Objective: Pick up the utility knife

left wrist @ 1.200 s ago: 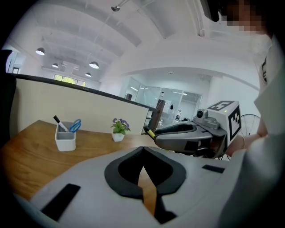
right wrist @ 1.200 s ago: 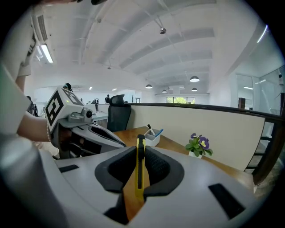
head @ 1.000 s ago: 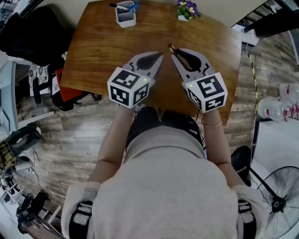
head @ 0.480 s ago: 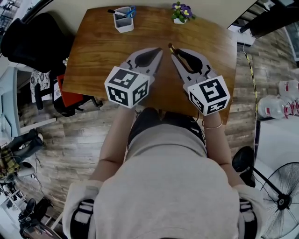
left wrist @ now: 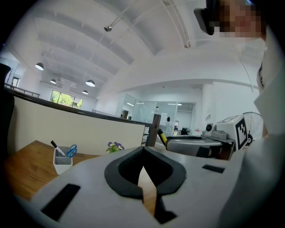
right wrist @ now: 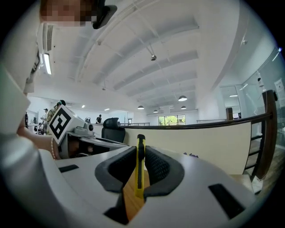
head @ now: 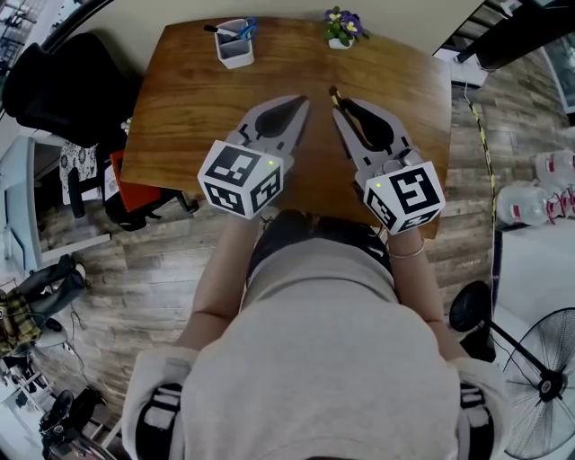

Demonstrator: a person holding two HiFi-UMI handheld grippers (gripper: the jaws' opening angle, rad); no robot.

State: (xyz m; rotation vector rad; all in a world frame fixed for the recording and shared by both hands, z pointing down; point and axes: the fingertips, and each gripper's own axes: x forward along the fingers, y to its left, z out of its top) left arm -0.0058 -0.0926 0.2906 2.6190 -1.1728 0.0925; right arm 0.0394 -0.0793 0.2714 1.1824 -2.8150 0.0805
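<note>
The utility knife is yellow and black and stands on edge between the pads of my right gripper, which is shut on it. Its dark tip pokes out past the jaws, above the wooden table. My left gripper hovers just to the left of the right gripper, both held over the table's near half and pointing away from the person. In the left gripper view my left gripper has its pads meeting at the tips with nothing between them, and the knife shows to its right.
A white pen holder with a marker and blue scissors stands at the table's far edge, a small flower pot to its right. A black chair is left of the table; water bottles and a fan are on the right.
Both grippers have risen a little above the table, side by side. The knife stays clamped in the right jaws.
</note>
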